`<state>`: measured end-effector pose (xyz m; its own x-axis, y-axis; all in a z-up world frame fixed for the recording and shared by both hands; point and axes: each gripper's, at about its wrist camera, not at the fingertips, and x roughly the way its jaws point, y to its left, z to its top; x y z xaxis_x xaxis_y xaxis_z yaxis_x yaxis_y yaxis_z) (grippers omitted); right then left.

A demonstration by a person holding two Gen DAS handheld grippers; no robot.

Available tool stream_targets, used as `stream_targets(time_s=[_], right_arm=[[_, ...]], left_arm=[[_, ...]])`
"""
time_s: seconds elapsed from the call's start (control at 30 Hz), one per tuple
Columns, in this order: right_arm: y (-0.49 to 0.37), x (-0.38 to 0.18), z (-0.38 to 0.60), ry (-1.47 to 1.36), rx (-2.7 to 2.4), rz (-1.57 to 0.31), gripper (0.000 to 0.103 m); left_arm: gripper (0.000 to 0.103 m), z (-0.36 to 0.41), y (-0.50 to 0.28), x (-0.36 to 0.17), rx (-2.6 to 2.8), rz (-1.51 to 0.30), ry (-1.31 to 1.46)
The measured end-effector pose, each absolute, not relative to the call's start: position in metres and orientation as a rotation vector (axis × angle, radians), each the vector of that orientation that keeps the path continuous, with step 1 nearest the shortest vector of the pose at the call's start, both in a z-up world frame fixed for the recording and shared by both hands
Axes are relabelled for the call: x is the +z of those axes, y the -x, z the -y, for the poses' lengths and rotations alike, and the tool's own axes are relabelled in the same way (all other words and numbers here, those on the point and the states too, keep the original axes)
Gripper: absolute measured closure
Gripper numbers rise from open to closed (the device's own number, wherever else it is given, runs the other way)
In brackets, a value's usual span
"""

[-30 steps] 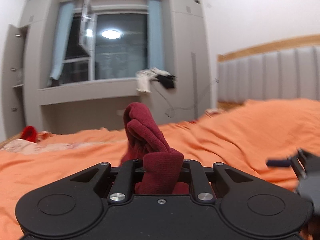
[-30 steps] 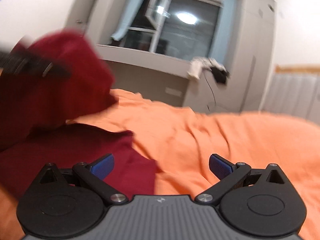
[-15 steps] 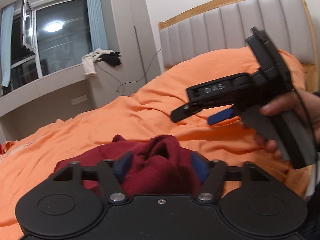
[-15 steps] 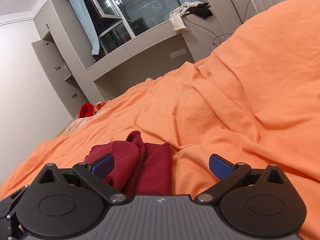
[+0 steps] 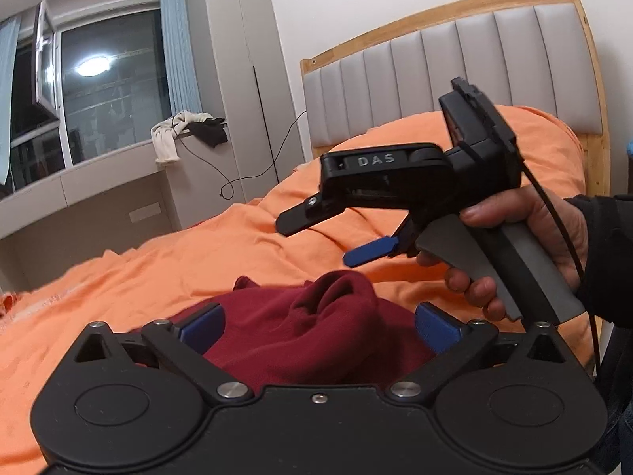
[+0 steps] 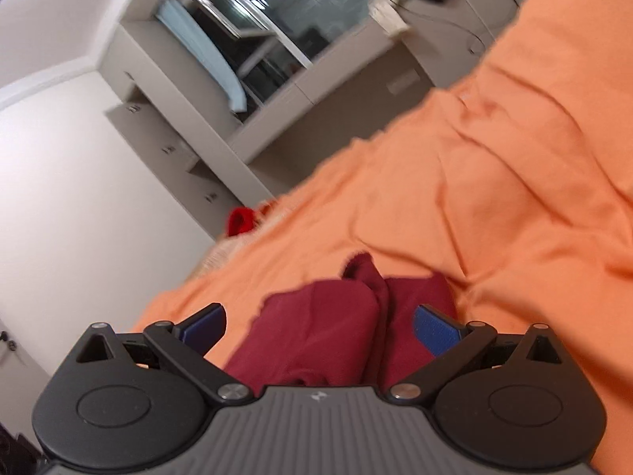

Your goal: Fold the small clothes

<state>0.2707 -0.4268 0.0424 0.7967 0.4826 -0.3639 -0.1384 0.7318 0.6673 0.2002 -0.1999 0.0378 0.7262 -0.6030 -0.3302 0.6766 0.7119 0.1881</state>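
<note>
Both tools spread — left tool (image 5: 318,326) opening over the maroon garment (image 5: 316,332) (right tool (image 6: 318,326) empty) — that raised hump could flop open.

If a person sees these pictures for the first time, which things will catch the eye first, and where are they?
First, the dark red garment bunched on the orange bedspread, lying between the opening fingers of the left claw, whose pads do not press it. Next, the right claw, held in a hand above the garment, to the right, before the grey padded headboard.
</note>
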Motion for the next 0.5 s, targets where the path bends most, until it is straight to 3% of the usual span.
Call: stream_targets(time_s=[0.13,0.43,0.5], right_arm=[[-0.283,0.024,0.43,-0.745,0.337,-0.581,0.0],[-0.292,0.017,0.421,-0.717,0.295,-0.575,0.0],[-0.29,0.019,0.421,-0.718,0.291,-0.562,0.0]], left_arm=[[0.001,0.191,-0.206,0.023,-0.728,-0.29,-0.258],[0.023,0.183,-0.198,0.018,-0.692,-0.239,-0.289],[0.032,0.183,-0.196,0.019,-0.685,-0.234,-0.289]])
